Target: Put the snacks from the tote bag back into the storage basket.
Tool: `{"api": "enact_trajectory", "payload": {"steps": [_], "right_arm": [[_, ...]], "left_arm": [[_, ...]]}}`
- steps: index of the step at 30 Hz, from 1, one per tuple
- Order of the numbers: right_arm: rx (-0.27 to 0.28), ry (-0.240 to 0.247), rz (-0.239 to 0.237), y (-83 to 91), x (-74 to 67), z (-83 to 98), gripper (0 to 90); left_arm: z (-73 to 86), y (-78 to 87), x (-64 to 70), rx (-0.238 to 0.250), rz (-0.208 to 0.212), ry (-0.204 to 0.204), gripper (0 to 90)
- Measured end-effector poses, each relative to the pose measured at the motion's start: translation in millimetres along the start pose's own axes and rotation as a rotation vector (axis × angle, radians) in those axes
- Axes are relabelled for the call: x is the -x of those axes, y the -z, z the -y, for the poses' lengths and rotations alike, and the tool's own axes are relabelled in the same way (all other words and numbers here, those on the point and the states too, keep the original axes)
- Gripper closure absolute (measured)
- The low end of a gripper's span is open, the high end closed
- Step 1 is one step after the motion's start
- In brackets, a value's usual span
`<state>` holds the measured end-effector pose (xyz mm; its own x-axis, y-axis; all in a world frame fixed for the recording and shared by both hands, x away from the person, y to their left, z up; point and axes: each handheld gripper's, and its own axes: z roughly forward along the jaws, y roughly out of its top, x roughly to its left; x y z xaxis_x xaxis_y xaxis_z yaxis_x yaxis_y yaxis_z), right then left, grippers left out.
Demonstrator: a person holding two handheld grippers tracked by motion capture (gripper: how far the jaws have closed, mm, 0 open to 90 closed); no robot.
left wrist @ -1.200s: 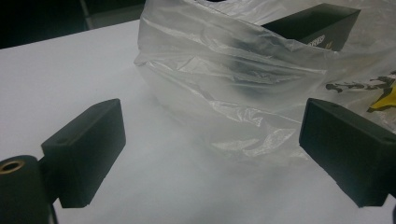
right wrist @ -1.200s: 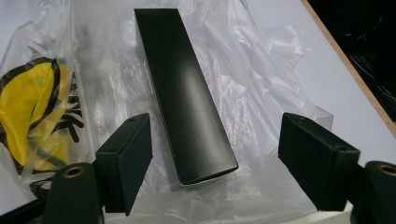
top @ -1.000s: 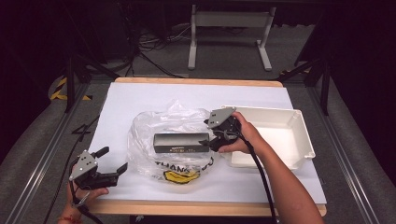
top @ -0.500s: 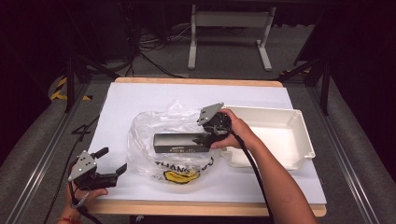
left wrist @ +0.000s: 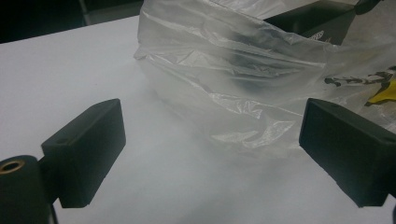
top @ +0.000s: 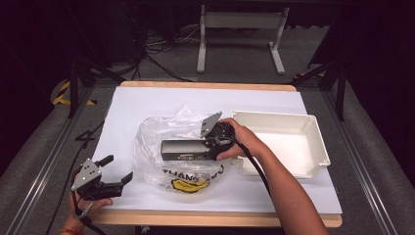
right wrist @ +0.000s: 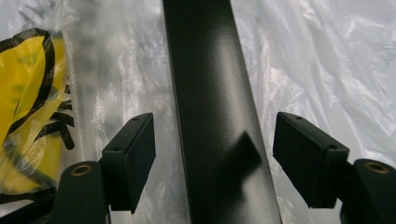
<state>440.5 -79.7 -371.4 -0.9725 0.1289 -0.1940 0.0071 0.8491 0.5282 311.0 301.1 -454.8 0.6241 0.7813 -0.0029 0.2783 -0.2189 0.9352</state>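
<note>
The left gripper point(top: 113, 169) is resting by the table's point(top: 147, 103) near edge, jaws wide apart. Farther in, the right gripper point(right wrist: 214, 154) is straddling the black box point(top: 186, 149) lying on the clear plastic bag point(top: 161, 132), its jaws closing but not yet touching; a white tray point(top: 293, 142) is sitting beyond

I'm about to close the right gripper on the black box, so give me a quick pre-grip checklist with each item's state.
1. Long black rectangular box sits between the right gripper jaws: ok.
2. Pads pressing on the box: not ok; gaps on both sides, though the jaws have just been closing.
3. Box centred between the jaws: ok, roughly.
4. Clear plastic bag with yellow print kept out of the grip: cannot tell.
5. Left gripper open, apart from the bag: ok.
6. White plastic tray unobstructed: ok.
</note>
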Motion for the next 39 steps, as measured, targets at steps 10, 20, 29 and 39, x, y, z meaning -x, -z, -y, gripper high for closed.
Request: {"api": "enact_trajectory", "payload": {"steps": [10, 20, 29, 39], "right_arm": [[-0.052, 0.015, -0.011, -11.4, 0.3, -3.8, 30.4], [-0.134, 0.026, -0.012, -19.4, 4.1, -5.5, 31.2], [-0.198, 0.033, -0.031, -23.9, 7.2, -3.1, 37.9], [-0.213, 0.045, -0.064, -21.2, 7.7, -4.1, 41.9]], "left_arm": [[0.1, 0.1, 0.0, -0.004, 0.005, -0.003, 8.0], [0.3, 0.0, 0.2, -0.007, 0.007, -0.003, 8.0], [0.7, 0.2, 0.2, -0.009, 0.008, -0.003, 8.0], [1.3, -0.3, 0.0, -0.016, 0.008, -0.003, 8.0]]}}
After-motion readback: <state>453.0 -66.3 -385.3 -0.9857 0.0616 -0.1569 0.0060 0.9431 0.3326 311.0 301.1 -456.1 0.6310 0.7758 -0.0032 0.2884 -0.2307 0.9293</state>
